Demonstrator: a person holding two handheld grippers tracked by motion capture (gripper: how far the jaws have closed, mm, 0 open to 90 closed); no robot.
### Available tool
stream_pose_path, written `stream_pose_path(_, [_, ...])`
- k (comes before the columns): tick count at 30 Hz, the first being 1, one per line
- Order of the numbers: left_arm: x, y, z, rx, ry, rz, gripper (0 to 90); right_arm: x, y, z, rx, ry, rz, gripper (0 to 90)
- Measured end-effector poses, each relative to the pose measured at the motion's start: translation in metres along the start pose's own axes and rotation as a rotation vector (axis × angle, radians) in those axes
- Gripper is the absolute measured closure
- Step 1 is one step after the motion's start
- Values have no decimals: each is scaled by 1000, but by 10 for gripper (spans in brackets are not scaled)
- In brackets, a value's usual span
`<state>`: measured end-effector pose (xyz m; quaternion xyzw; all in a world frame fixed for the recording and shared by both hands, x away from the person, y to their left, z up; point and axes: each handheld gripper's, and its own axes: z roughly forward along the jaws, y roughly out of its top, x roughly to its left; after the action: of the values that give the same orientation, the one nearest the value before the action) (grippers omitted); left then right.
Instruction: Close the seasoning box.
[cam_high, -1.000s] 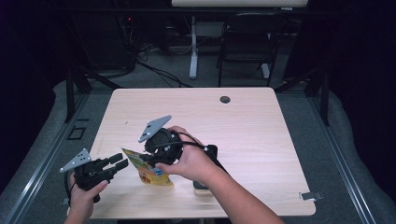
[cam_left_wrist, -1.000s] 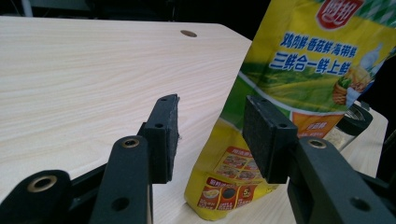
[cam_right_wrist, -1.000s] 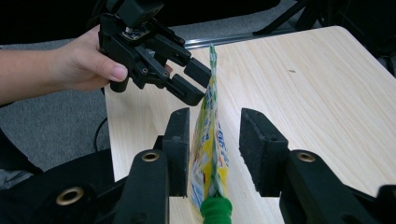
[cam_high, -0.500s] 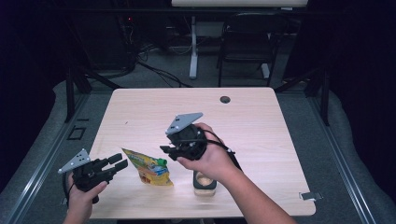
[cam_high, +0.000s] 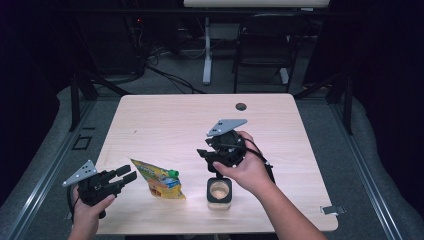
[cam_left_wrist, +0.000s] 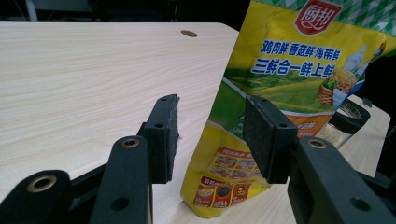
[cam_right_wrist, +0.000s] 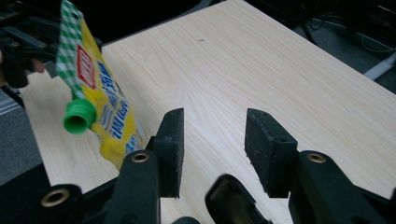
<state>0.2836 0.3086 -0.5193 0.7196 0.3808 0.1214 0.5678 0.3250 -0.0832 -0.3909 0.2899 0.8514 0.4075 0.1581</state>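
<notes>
Low at the left of the high view, the left gripper (cam_high: 120, 177) rests near the table's front edge with its jaws parted and nothing between them, aimed at the yellow spouted pouch (cam_high: 160, 180) just beside it. That pouch stands upright on its base near the front edge of the table (cam_high: 165, 125), green cap (cam_high: 173, 173) turned toward the jar; my guess is it stands up so that cap can be reached from the side. In the left gripper view the pouch (cam_left_wrist: 280, 93) rises just past the spread jaws, untouched.

To the pouch's right, the open glass jar (cam_high: 219, 192) sits mouth up, likely ready to receive what the pouch holds (its contents look pale, though I cannot tell what they are). The right gripper (cam_high: 212, 157) hovers just above and behind the jar; its jaws have just been opening and hold nothing.

Farther up, bare wood runs to a small round hole (cam_high: 241, 106) near the far edge. Beyond it, a chair (cam_high: 262, 45) and floor cables (cam_high: 165, 75) obstruct nothing.
</notes>
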Motion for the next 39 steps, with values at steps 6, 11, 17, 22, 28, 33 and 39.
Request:
stream_pose_path(6, [0,0,0,1,0,-3,561,-8,-8,0,7,-18,20,581])
stream_pose_path(11, [0,-1,0,0,-1,-3,561,-13,-12,1,8,-28,34,582])
stream_pose_path(17, [0,-1,0,2,0,-4,561,-16,-17,2,15,-31,41,583])
stream_pose_path(22, [0,-1,0,1,0,-7,561,-19,-21,3,16,-37,58,584])
stream_pose_path(28, [1,-1,0,1,0,-3,561,-25,-25,4,13,-48,76,585])
stream_pose_path(33, [1,-1,0,0,2,-2,561,-28,-32,6,28,-46,84,583])
stream_pose_path(39, [2,-1,0,-1,-4,-2,561,-31,-39,8,38,-53,97,579])
